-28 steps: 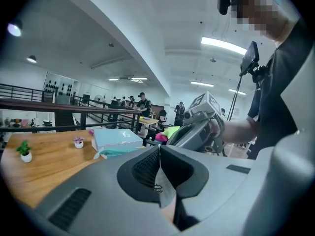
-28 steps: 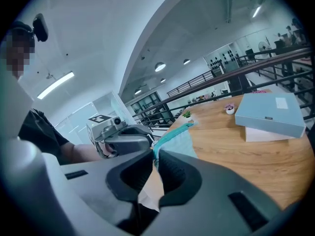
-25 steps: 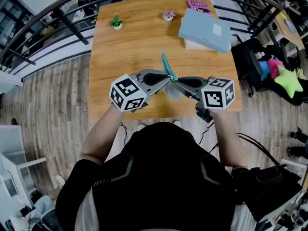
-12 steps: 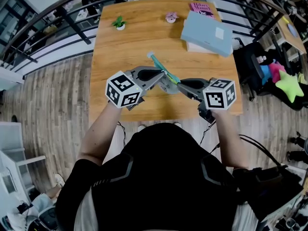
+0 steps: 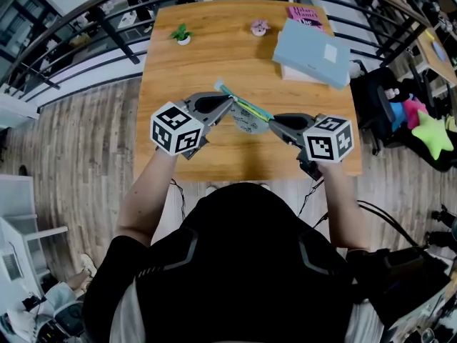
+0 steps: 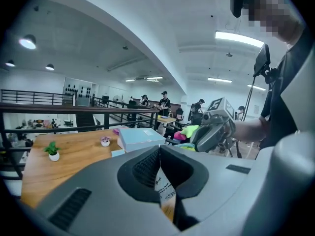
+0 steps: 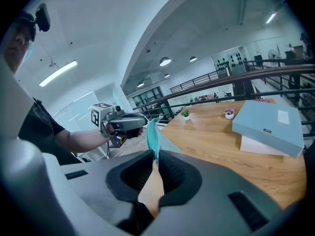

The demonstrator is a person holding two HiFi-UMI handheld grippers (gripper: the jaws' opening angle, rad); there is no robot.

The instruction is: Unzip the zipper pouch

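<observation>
Left gripper (image 5: 228,104): jaws pressed fully together, with a thin printed bit of the pouch (image 5: 248,120) pinched between the pads. The grip sits at the teal zipper (image 5: 239,103) edge. We can't tell if it's on the pull tab or just the fabric beside it. Our read: this is the pulling side.

The pouch looks lifted off the table (image 5: 178,73), strung between both grippers near the front edge. Its zipper edge is up and runs diagonally away to the left. We think it's held in the air so the track stays taut and a pull runs along it instead of crumpling the bag.

Right gripper (image 5: 271,122): jaws nearly closed, clamped on the teal zipper edge at the pouch's near-right end. We take it as the anchor countering the pull.

We can't tell from these views how much of the zipper is open. The box (image 5: 312,48) at far right is well apart from the work.
</observation>
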